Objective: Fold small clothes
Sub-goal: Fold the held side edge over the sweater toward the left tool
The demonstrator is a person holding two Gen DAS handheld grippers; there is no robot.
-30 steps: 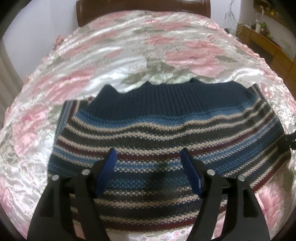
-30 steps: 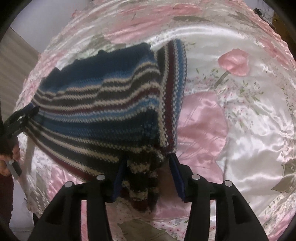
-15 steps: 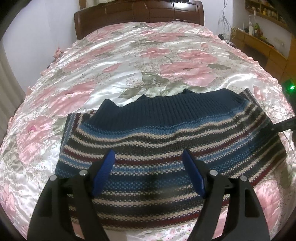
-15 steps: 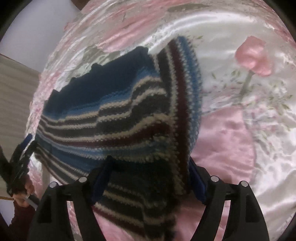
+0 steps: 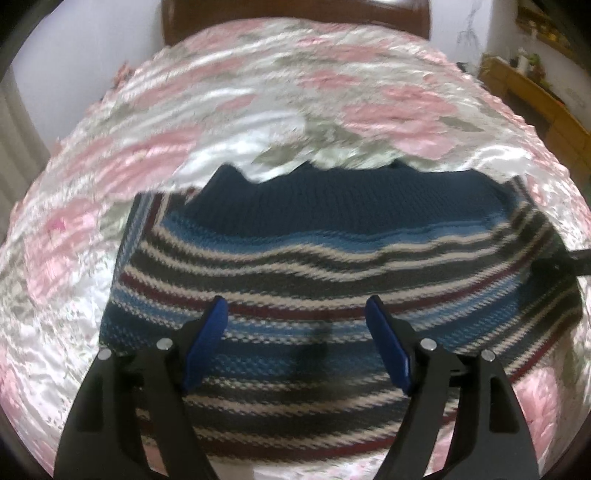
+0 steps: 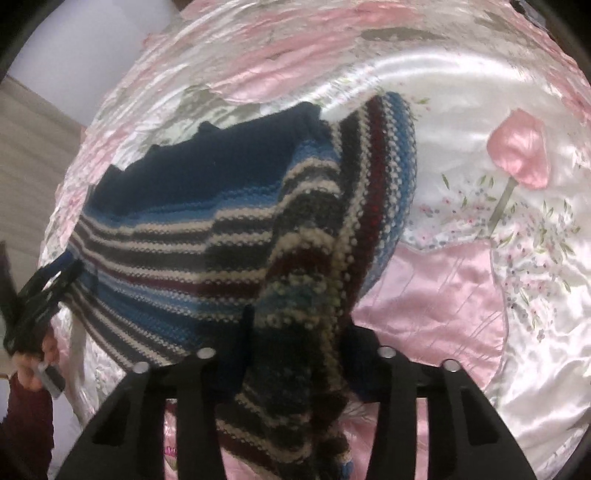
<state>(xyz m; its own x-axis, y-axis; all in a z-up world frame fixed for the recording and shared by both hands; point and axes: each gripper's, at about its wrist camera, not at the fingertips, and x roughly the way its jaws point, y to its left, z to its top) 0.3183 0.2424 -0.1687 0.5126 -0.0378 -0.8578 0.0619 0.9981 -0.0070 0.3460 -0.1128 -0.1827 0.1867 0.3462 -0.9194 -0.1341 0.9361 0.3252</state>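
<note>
The sweater (image 5: 332,280) lies spread on the bed (image 5: 221,110), navy ribbed band toward the headboard (image 5: 295,14), stripes running across; in the right wrist view its near corner rises off the cover into the right gripper (image 6: 295,332). That gripper is clamped on a thick bunch of knit: the wool fills the gap between the jaws and hangs down past them, which suggests the corner is held so the side panel can be carried over the body for a fold. The striped flap next to it already stands up along the sweater's edge, bent at a crease. The left gripper (image 5: 295,325) hovers over the lower middle of the sweater with its blue pads (image 5: 207,343) wide apart and nothing between them; I judge it is waiting there to pin or smooth the cloth while the other side moves, though whether the pads touch the wool I cannot tell. In the right wrist view the left gripper appears at the sweater's far edge, with a hand (image 6: 33,365) in a dark red sleeve (image 6: 26,424) on its handle. Against the frame half a second ago, the right jaws have gone from spread around the corner to shut on it, and the cloth now bunches between them. The left view has tipped down closer to the knit: less of the headboard shows, and the picture is blurred by motion. The left pads are as far apart as before.
</note>
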